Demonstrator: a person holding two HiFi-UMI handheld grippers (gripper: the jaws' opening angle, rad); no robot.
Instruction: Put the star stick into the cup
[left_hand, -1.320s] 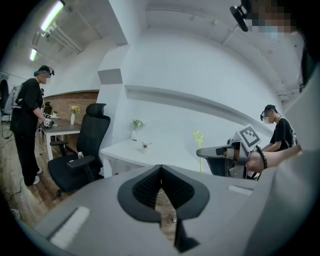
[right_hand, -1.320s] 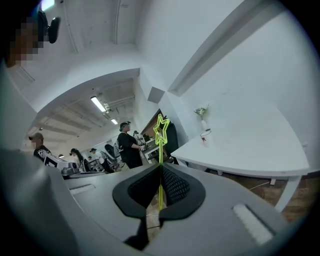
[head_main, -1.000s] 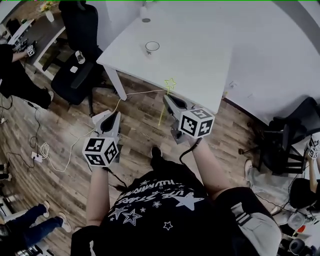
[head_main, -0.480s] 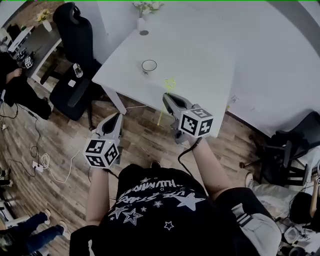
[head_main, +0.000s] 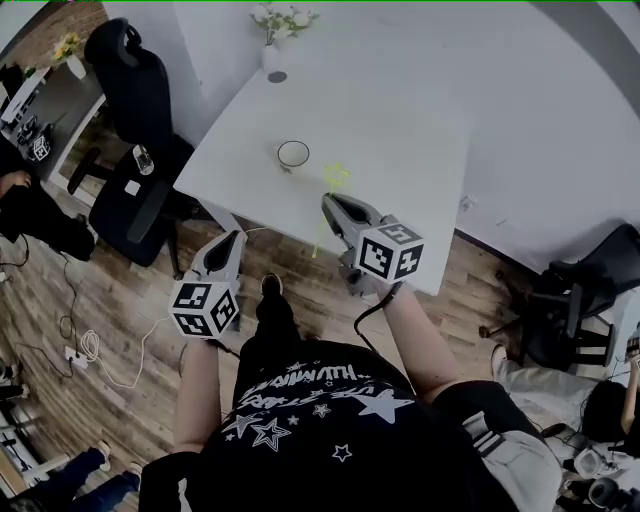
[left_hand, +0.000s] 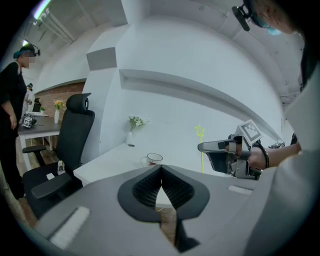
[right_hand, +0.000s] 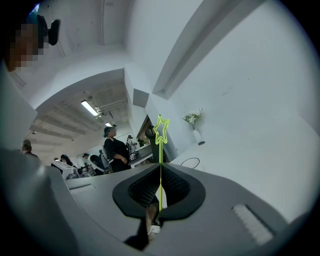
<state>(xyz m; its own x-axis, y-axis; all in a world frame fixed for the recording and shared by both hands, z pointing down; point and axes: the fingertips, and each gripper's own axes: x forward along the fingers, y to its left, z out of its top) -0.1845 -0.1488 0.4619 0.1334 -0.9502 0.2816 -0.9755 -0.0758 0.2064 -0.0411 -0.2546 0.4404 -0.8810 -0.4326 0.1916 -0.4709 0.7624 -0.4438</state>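
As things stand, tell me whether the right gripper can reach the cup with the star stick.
Probably yes: the right gripper, shut on the star stick, is near the cup, with only bare table between.

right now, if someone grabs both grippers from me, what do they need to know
Right gripper: shut on the star stick, held upright with the star on top.
Left gripper: shut, nothing between its jaws, held low beside the table edge.
Cup: stands upright on the white table, ahead and a little left of the right gripper.
Done: the stick is picked up and brought to the table's near edge.
Left: carry the stick over the cup, lower its bottom end inside, then open the right jaws.
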